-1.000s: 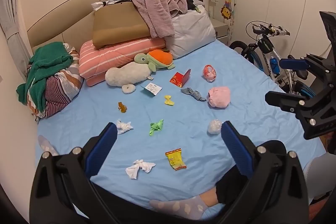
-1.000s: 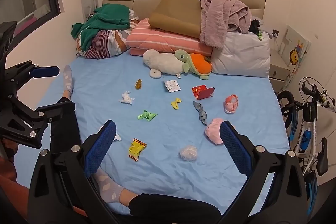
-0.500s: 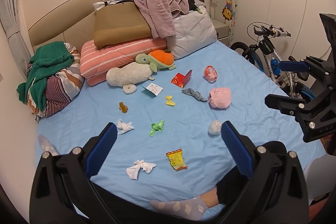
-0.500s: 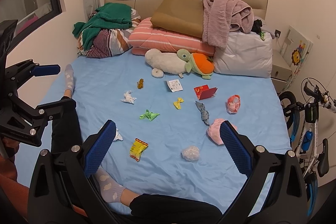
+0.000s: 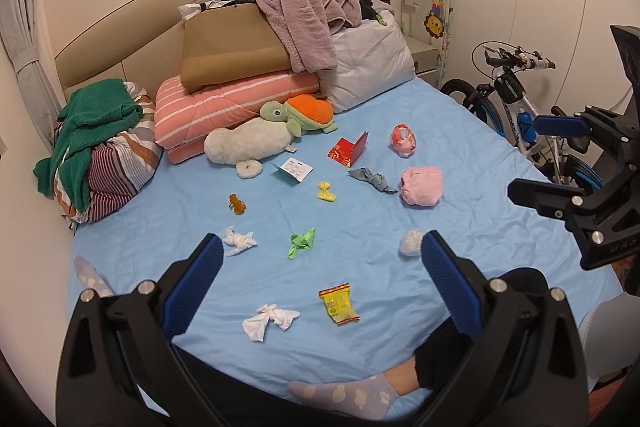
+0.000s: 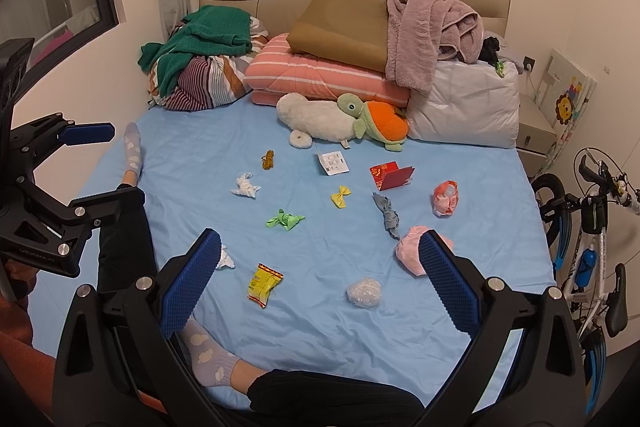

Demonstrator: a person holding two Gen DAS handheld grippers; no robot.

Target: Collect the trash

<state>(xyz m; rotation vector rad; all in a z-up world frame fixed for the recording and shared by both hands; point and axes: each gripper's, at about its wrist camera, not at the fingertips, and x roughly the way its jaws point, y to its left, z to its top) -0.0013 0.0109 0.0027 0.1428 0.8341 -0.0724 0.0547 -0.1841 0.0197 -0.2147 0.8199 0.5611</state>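
Observation:
Litter lies scattered over the blue bed sheet point(image 5: 460, 155). A yellow snack wrapper point(image 5: 338, 303) point(image 6: 264, 284), a white tissue point(image 5: 269, 319), a green wrapper point(image 5: 302, 242) point(image 6: 285, 219) and a clear plastic ball point(image 5: 412, 242) point(image 6: 364, 291) lie nearest. Farther off are a yellow wrapper point(image 5: 326, 191), grey scrap point(image 5: 373, 179), red card point(image 5: 349, 150) and pink bundles point(image 5: 422, 185). My left gripper point(image 5: 318, 267) hangs open above the near edge, holding nothing. The right gripper point(image 6: 318, 267) is open too, also above the bed's foot.
Pillows point(image 5: 236, 107), a plush turtle point(image 5: 296, 115), a brown bag point(image 5: 232, 47) and piled clothes point(image 5: 96, 143) crowd the headboard end. A bicycle point(image 5: 516, 107) stands right of the bed. A person's socked feet point(image 5: 344, 393) point(image 6: 132, 151) rest on the sheet.
Both views have drifted slightly; the litter sits a touch lower and to the right in frame. Nothing was picked up and both grippers stayed open.

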